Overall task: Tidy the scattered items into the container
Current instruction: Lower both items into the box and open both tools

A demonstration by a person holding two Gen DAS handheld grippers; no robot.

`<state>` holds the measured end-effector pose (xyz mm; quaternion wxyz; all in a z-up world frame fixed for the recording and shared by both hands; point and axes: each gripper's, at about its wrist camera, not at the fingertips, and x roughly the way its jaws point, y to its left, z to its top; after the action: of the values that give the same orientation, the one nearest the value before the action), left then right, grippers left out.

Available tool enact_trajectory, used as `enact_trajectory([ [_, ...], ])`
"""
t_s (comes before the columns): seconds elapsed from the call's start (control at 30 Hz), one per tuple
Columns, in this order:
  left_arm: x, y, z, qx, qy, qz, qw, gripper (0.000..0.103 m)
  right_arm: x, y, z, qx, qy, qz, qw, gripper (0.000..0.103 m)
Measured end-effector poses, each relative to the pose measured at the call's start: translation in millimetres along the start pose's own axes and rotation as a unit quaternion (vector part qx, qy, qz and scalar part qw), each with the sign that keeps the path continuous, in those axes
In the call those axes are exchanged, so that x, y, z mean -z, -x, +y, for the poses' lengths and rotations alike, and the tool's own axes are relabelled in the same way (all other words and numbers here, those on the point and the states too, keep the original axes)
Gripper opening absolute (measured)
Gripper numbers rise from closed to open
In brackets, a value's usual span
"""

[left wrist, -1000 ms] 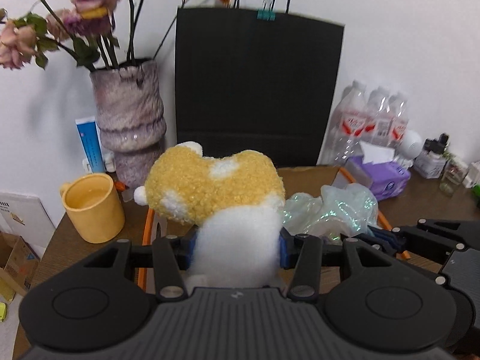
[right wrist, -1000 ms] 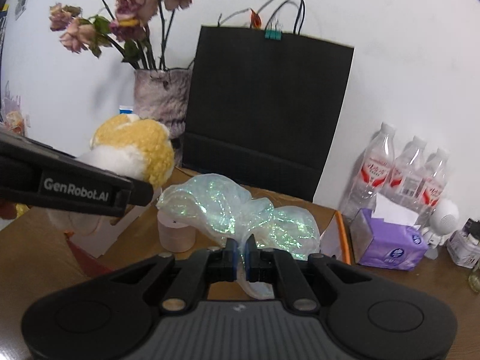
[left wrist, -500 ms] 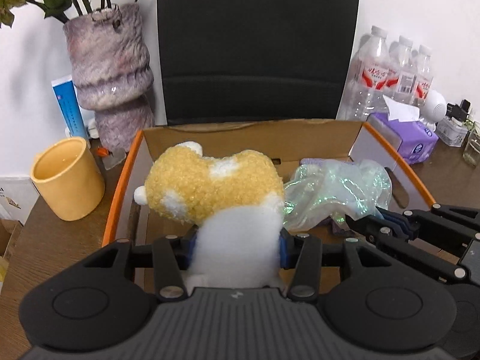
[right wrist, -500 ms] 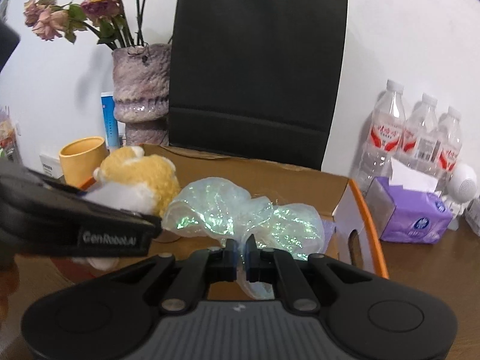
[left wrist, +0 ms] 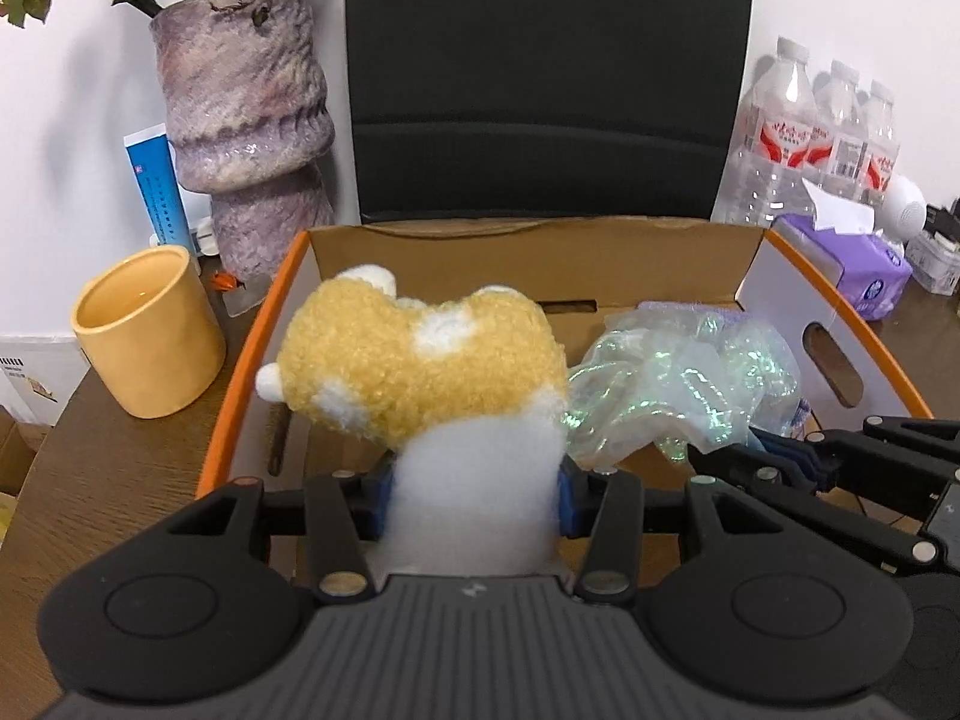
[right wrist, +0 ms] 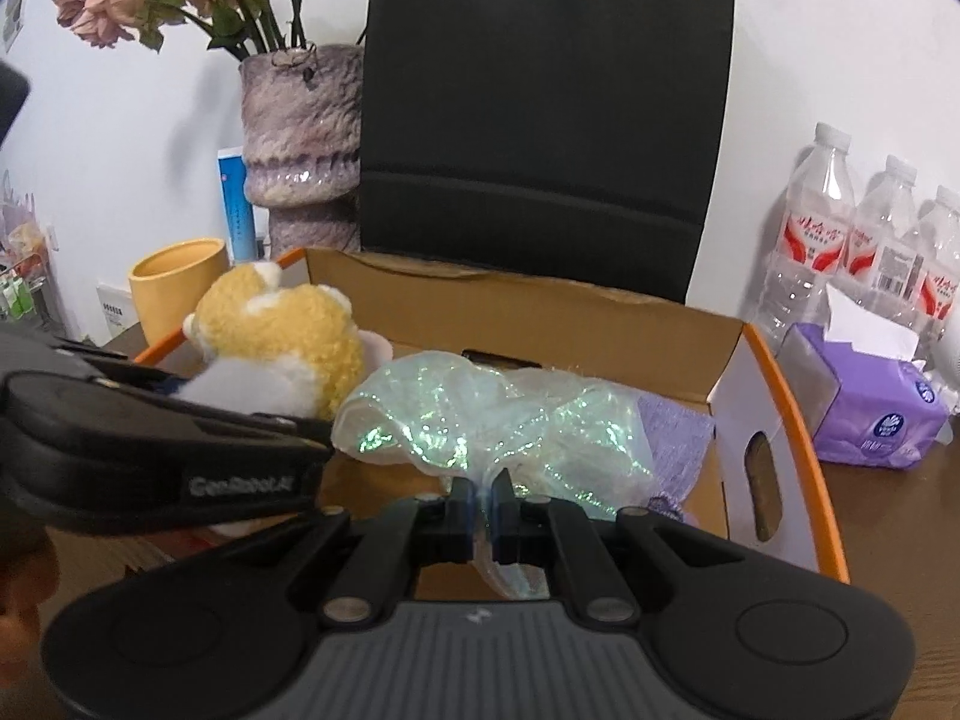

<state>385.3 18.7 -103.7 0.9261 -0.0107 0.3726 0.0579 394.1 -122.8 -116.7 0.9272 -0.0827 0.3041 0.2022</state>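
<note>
- Plush toy (left wrist: 420, 372) is clamped by its white lower part between the pads of the left gripper (left wrist: 474, 495); long axis runs from the jaws up toward 11 o'clock, yellow head leading, over the left half of the cardboard box (left wrist: 540, 246).
- Iridescent bag (right wrist: 498, 420) is pinched at one twisted end by the fully closed right gripper (right wrist: 483, 507); the bulk is spread out toward 12–1 o'clock, over the box middle.
- Box: open top, orange rim, long axis left-right in both views; black paper bag (left wrist: 546, 78) stands just behind at 12 o'clock.
- Purple item (right wrist: 675, 438) lies in the box under the bag at 2 o'clock; mostly covered, type cannot be told.
- Box floor below the toy is hidden by the toy and gripper body; contact with the floor cannot be told.
- Yellow mug (left wrist: 147, 330) at 9 o'clock, vase (left wrist: 246, 120) at 10, both outside the box; flowers cut off by the frame top.
</note>
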Motion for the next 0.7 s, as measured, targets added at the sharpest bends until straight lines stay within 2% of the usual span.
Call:
enact_trajectory([
  [0.17, 3, -5, -5, -0.001, -0.002, 0.004, 1.0, 0.048, 1, -1, -4, -0.001, -0.003, 0.004, 1.0, 0.006],
  [0.27, 6, -11, -9, -0.006, -0.018, 0.014, 0.9997, 0.048, 1, -1, -10, -0.007, -0.01, 0.011, 1.0, 0.011],
  [0.47, 8, -17, -5, -0.004, 0.003, 0.02, 0.9998, 0.051, 1, -4, -10, -0.006, -0.01, 0.021, 1.0, 0.018],
  [0.5, 8, -18, -3, -0.007, 0.006, 0.02, 0.9997, 0.054, 1, -5, -10, -0.005, -0.009, 0.023, 1.0, 0.022],
  [0.53, 8, -18, -2, -0.01, 0.01, 0.019, 0.9997, 0.055, 1, -5, -11, -0.002, -0.012, 0.026, 1.0, 0.031],
  [0.57, 7, -17, 2, -0.013, 0.017, 0.014, 0.9997, 0.062, 0, -5, -13, 0.001, -0.016, 0.027, 0.999, 0.035],
  [0.6, 7, -14, 6, -0.015, 0.026, 0.009, 0.9995, 0.077, -1, -4, -15, 0.003, -0.021, 0.029, 0.999, 0.044],
  [0.63, 7, -12, 10, -0.017, 0.035, 0.003, 0.9992, 0.077, -2, -2, -18, 0.001, -0.029, 0.03, 0.999, 0.053],
  [0.67, 6, -10, 13, -0.019, 0.04, -0.003, 0.999, 0.081, -3, 0, -21, -0.002, -0.035, 0.032, 0.999, 0.056],
  [0.7, 6, -7, 16, -0.02, 0.041, -0.009, 0.9989, 0.089, -5, 2, -23, -0.005, -0.039, 0.033, 0.999, 0.064],
])
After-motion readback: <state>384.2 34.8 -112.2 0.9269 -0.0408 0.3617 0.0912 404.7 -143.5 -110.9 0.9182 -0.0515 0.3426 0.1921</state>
